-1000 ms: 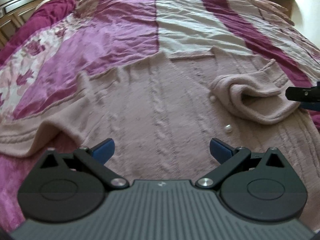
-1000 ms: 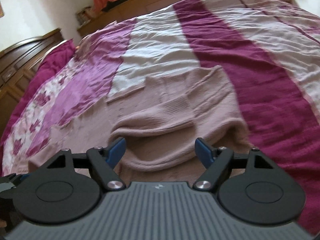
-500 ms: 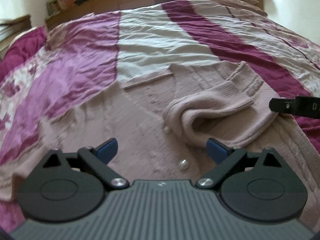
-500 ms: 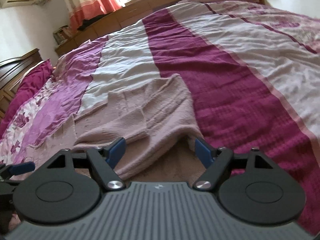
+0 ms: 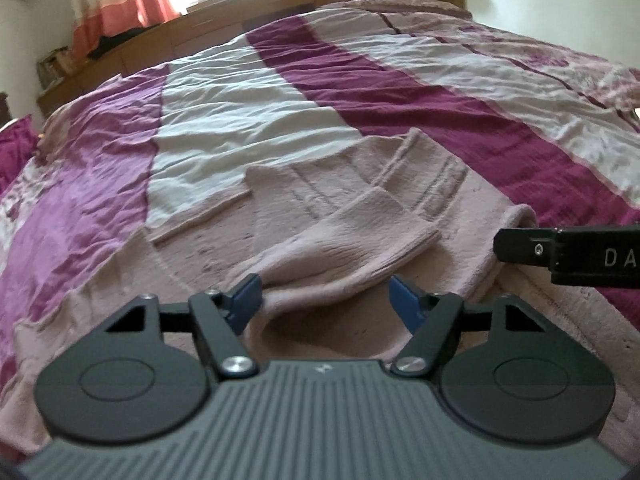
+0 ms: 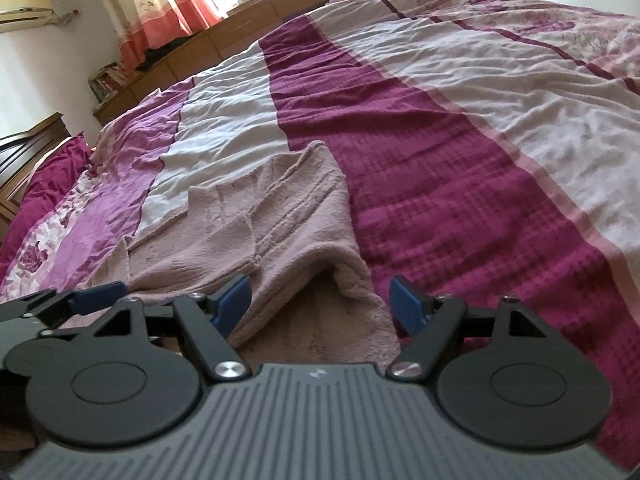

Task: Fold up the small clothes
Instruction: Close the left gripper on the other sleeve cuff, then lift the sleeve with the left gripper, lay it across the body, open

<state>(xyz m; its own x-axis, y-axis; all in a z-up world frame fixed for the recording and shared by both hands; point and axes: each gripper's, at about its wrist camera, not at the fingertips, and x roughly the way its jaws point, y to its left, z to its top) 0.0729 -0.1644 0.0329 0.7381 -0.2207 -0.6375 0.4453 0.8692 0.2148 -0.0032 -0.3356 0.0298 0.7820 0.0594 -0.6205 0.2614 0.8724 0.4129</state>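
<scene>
Striped bed (image 5: 400, 92) | pink sweater (image 5: 340, 220) mid-frame | my left fingers (image 5: 326, 300) closing, folded sleeve (image 5: 348, 248) between, unpinched | right fingers (image 6: 320, 300) spread over hem

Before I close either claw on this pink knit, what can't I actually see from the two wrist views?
- Left wrist: sweater near hem, hidden under the left claw body.
- Left wrist: right claw cut off by the frame edge.
- Right wrist: sweater's far left side, hidden behind the left claw.
- Both: buttons or labels, none distinguishable.
</scene>
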